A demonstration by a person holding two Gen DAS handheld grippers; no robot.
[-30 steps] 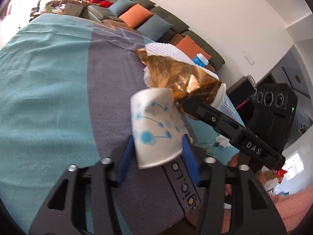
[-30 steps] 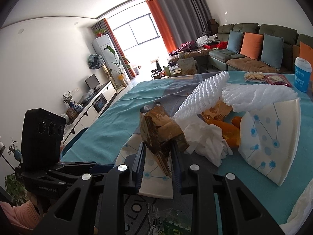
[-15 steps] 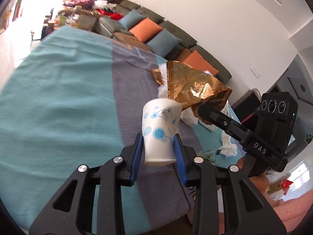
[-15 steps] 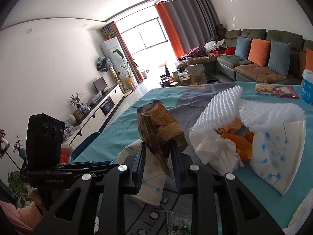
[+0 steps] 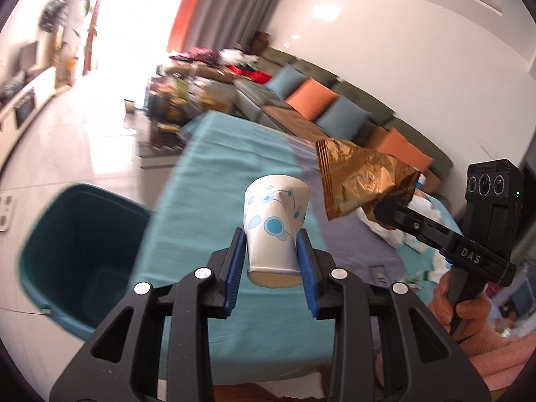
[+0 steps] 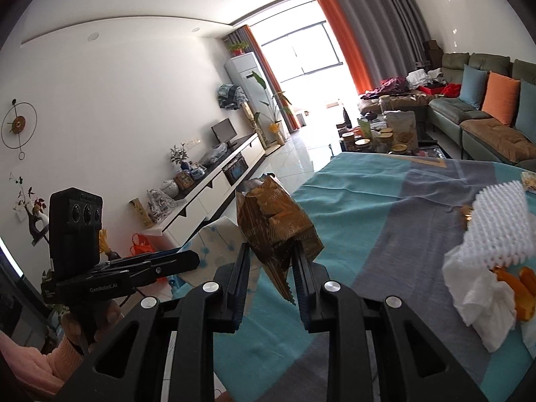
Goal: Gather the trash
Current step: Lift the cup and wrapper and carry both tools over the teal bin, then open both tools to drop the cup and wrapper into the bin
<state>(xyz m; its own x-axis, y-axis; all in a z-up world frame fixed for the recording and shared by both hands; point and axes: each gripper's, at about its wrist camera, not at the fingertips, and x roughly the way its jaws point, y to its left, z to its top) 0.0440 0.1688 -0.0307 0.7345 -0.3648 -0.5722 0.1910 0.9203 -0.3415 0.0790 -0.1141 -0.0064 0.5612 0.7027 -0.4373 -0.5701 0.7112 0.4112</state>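
Note:
My left gripper (image 5: 272,261) is shut on a squashed white paper cup (image 5: 275,224) with blue dots, held above the table's left edge. A dark teal bin (image 5: 77,248) stands open on the floor below and to the left of the cup. To the right, my right gripper (image 5: 390,209) is shut on a crumpled gold snack wrapper (image 5: 355,181). In the right wrist view the same wrapper (image 6: 274,227) sits between the blue pads of the right gripper (image 6: 271,268), and the left gripper (image 6: 187,258) shows at the lower left with the cup (image 6: 214,244) partly hidden behind the wrapper.
The table under a teal and grey cloth (image 6: 385,207) still carries white foam netting (image 6: 499,221), crumpled tissue (image 6: 475,301) and orange peel (image 6: 526,284) at the right. A sofa with cushions (image 5: 321,100) lies beyond the table. White floor (image 5: 83,140) surrounds the bin.
Both grippers have lifted and swung left off the table middle with the cup and the wrapper. The left jaws have squeezed tighter on the cup. The teal bin has come into view.

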